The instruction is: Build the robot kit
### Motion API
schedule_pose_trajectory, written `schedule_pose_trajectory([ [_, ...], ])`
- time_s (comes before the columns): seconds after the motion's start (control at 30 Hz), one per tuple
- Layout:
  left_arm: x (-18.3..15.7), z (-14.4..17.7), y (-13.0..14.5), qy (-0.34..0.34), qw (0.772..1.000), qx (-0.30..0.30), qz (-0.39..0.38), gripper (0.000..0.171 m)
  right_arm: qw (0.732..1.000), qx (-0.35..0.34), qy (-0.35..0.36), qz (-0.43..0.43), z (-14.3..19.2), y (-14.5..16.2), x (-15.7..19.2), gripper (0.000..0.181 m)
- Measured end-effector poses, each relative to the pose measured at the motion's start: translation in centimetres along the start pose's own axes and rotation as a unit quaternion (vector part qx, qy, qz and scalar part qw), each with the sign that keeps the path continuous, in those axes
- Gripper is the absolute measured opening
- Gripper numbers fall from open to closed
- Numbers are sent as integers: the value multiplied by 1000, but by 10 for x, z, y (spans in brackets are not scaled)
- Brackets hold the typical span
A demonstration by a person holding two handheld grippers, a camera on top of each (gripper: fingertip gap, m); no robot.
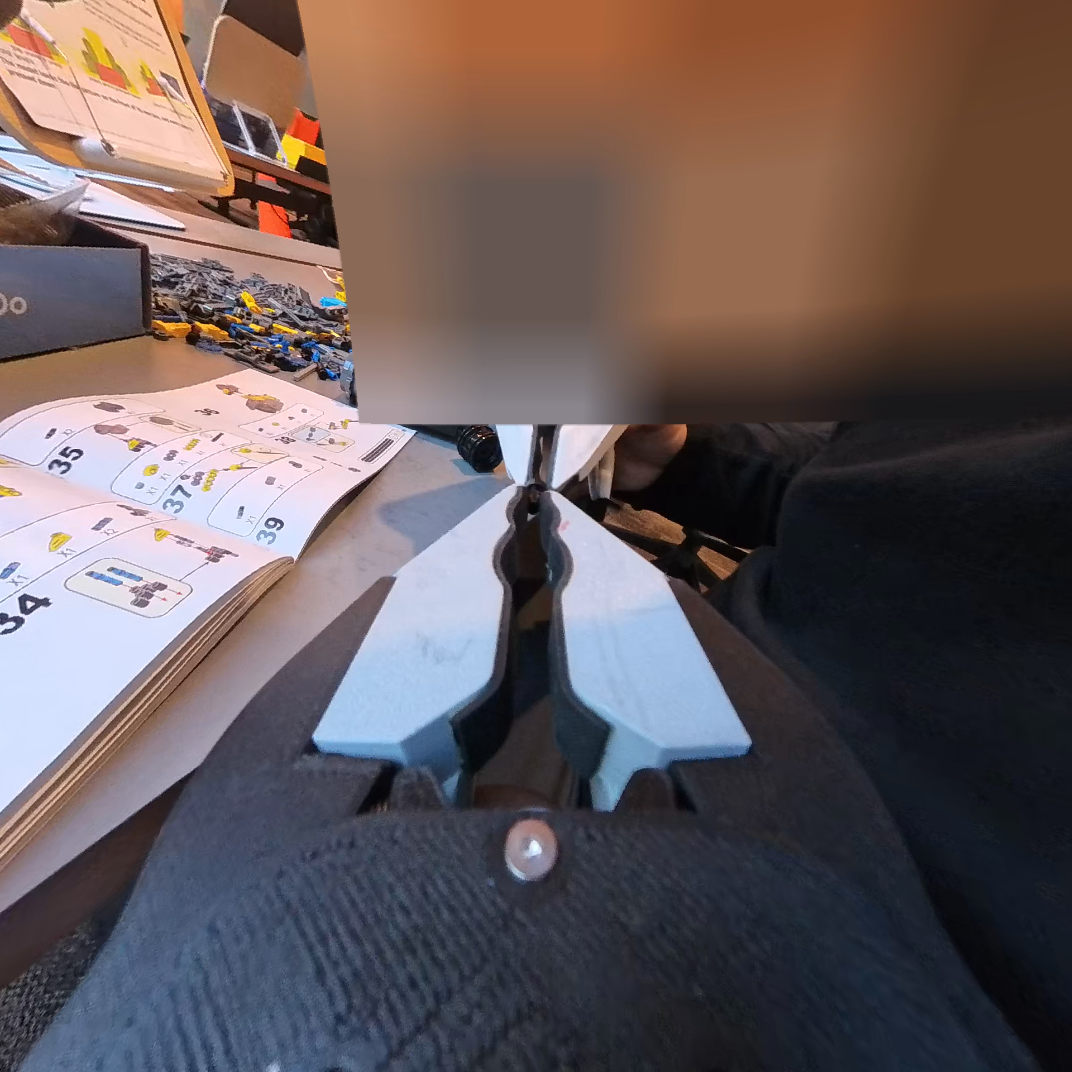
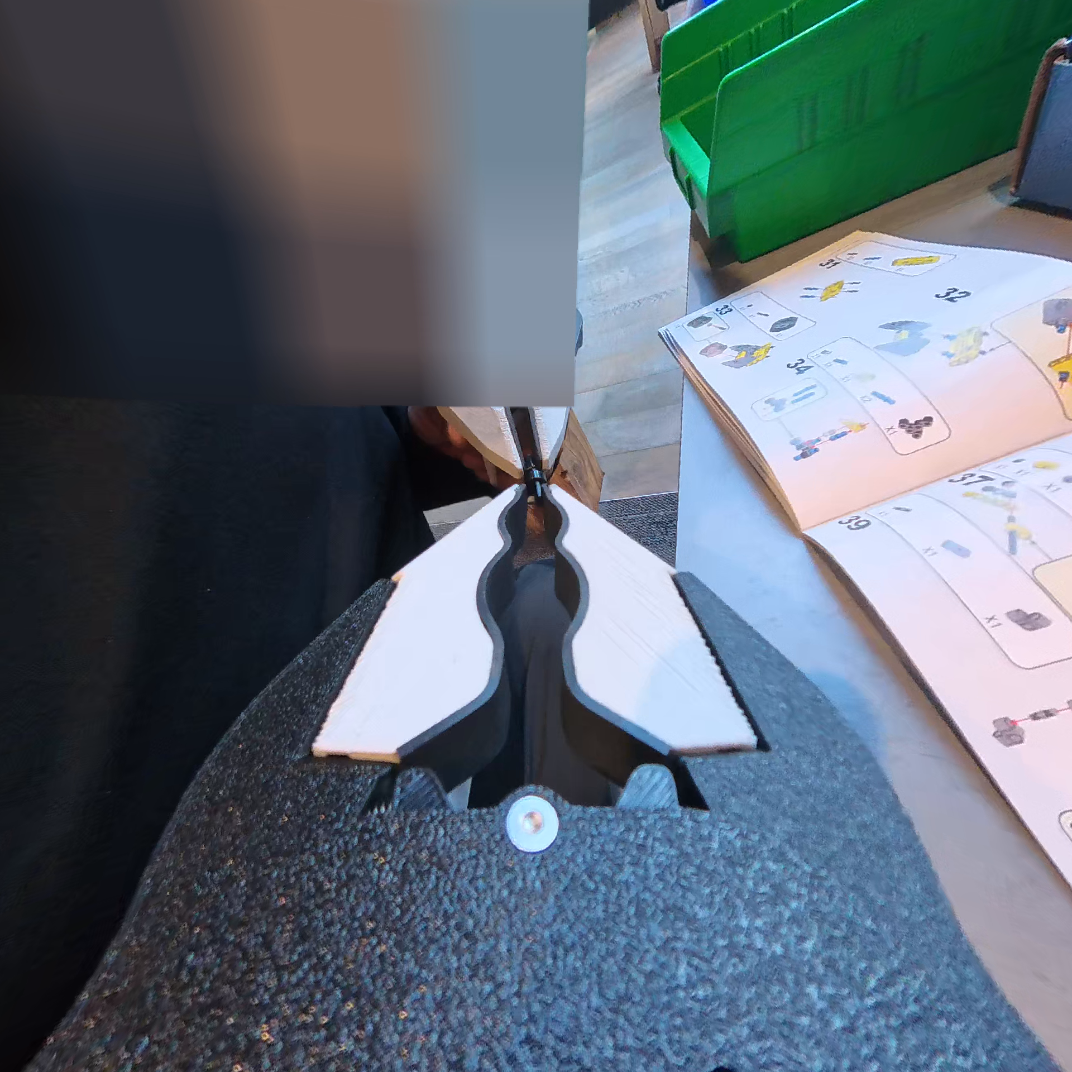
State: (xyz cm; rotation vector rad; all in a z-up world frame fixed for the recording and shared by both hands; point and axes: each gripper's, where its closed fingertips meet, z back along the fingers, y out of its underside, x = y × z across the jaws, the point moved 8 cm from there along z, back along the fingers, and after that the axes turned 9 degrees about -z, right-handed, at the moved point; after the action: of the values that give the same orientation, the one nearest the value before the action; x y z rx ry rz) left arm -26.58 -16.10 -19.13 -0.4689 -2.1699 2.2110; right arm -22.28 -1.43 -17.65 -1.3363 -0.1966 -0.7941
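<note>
At far left of the left wrist view: dark grey box [image 1: 69,296] on the grey bench [image 1: 359,557], a leaning instruction board [image 1: 116,87] behind it. Next right, a heap of small building-toy parts [image 1: 249,316], grey, yellow and blue. In front, an open instruction booklet [image 1: 145,522] lying flat. Just right of the booklet, a black ribbed cylinder [image 1: 480,448] on the bench.

Centre: left hand-held gripper [image 1: 532,498], jaws narrow, tips pinching a small black pin [image 1: 532,506]. Meeting it tip to tip from the far side, the right hand-held gripper [image 1: 536,464], also nearly closed on the same pin, a person's hand [image 1: 644,455] behind it. Both are held off the bench edge, before a dark garment [image 1: 928,638].

Right wrist view: right hand-held gripper [image 2: 533,490] narrow, gripping the small black pin [image 2: 533,478]; left hand-held gripper [image 2: 525,449] opposite. Further right, the bench [image 2: 754,580] with the open booklet [image 2: 870,406], and 2 green plastic bins [image 2: 841,127] behind it.
</note>
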Motion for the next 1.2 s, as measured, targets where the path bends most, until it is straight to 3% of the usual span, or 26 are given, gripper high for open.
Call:
schedule_pose_trajectory([
  [0.33, -3, -4, 4, 27, 999, 16, 18, 3, 999, 25, -21, -19, 4, 4, 0, 4],
  [0.57, -5, -4, 0, 40, 999, -10, 24, 3, 999, 1, -39, -35, 9, -1, 1, 8],
  [1.2, -9, -7, 4, 61, 998, 9, 33, 3, 996, 58, -61, -31, 0, 5, 4, 6],
])
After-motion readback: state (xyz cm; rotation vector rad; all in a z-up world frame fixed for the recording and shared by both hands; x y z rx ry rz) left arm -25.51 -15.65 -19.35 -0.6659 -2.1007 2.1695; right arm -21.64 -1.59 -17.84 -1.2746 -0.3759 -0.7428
